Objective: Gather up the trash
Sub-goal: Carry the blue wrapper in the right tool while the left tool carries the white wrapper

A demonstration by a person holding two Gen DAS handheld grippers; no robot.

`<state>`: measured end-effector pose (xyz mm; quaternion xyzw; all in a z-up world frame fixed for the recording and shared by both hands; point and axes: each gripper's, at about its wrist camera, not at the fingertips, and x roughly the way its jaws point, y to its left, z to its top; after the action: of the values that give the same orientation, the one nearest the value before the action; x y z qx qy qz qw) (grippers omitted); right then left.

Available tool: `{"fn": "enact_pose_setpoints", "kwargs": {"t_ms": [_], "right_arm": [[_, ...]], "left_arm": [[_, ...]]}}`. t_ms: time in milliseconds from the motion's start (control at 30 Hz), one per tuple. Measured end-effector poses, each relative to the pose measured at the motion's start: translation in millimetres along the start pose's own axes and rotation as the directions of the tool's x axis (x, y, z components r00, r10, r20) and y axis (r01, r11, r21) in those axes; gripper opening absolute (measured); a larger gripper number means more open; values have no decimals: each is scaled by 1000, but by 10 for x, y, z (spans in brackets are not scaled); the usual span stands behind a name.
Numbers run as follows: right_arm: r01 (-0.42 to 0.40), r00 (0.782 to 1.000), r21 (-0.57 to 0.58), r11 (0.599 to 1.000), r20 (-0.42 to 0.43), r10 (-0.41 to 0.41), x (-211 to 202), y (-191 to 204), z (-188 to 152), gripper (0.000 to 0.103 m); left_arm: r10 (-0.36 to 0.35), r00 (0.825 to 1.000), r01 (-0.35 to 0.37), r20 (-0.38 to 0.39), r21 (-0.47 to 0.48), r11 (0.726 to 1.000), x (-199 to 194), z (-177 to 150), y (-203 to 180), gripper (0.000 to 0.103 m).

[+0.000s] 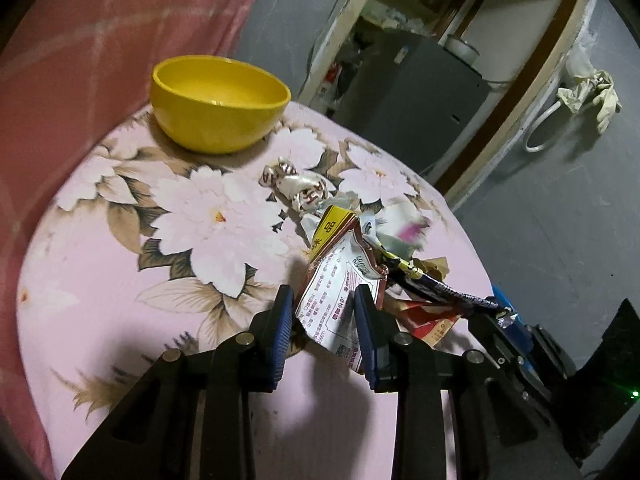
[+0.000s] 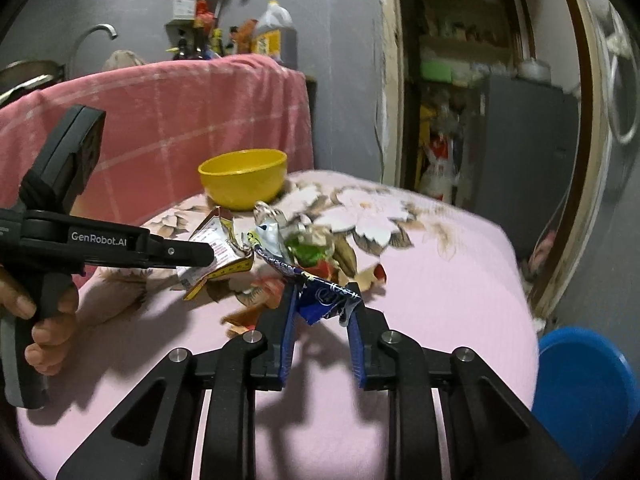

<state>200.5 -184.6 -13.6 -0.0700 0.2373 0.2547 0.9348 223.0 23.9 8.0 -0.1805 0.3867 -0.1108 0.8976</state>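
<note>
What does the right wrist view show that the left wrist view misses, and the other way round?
Only the right wrist view: a blue basin beside the table, a hand on the left hand-held gripper, and bottles behind the pink cloth. Only the left wrist view: a candy wrapper behind the pile and a rag on the wall. Both: the yellow bowl, the floral tablecloth, the white wrapper and the blue wrapper.

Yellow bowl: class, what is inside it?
The yellow bowl shows only bare yellow inner wall and floor, no trash. Its near rim hides the closest part of the bottom.
</note>
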Motion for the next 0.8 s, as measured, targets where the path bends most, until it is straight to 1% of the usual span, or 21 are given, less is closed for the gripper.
{"fn": "enact_pose_setpoints", "kwargs": {"t_ms": [100,200,267,333,400,467,533,600,633,667,733,767,800], "right_arm": [[25,998,-29,999,49,-24,-87,49,16,21],[47,993,-29,998,112,-43,-204,49,36,21],[56,986,-15,998,159,-53,-285,34,60,21],[67,973,9,998,221,-67,-408,-4,90,21],[79,961,29,996,263,-84,-505,-39,104,21],[115,940,64,991,315,-130,-661,-101,127,21],[147,922,98,984,346,-173,-788,-180,134,21],[198,895,151,968,375,-242,-963,-339,136,21],[220,886,166,961,379,-268,-1015,-392,133,21],[260,869,193,946,381,-317,-1094,-493,124,21],[311,848,232,921,370,-380,-1178,-625,97,21],[352,830,268,897,353,-431,-1229,-740,69,21],[375,821,286,882,339,-459,-1250,-794,54,21]], "left_arm": [[13,999,-13,52,-2,1000,-125,-46,-47,26],[17,994,-17,111,-6,1000,-262,-74,-88,26],[9,990,-8,141,-7,1000,-310,-53,-122,26],[-7,985,8,171,-4,1000,-368,-8,-185,26],[-24,981,21,193,17,1000,-392,53,-306,26],[-48,977,40,206,45,998,-395,113,-466,26],[-77,975,63,209,74,995,-380,162,-646,26],[-109,972,88,207,110,990,-326,214,-880,26],[-131,971,106,199,130,986,-278,228,-1033,26],[-146,971,119,191,144,982,-226,242,-1131,26],[-169,971,140,168,173,975,-88,242,-1391,26],[-176,972,147,155,184,972,-22,231,-1490,26],[-184,973,156,137,194,968,50,223,-1597,27]]}}
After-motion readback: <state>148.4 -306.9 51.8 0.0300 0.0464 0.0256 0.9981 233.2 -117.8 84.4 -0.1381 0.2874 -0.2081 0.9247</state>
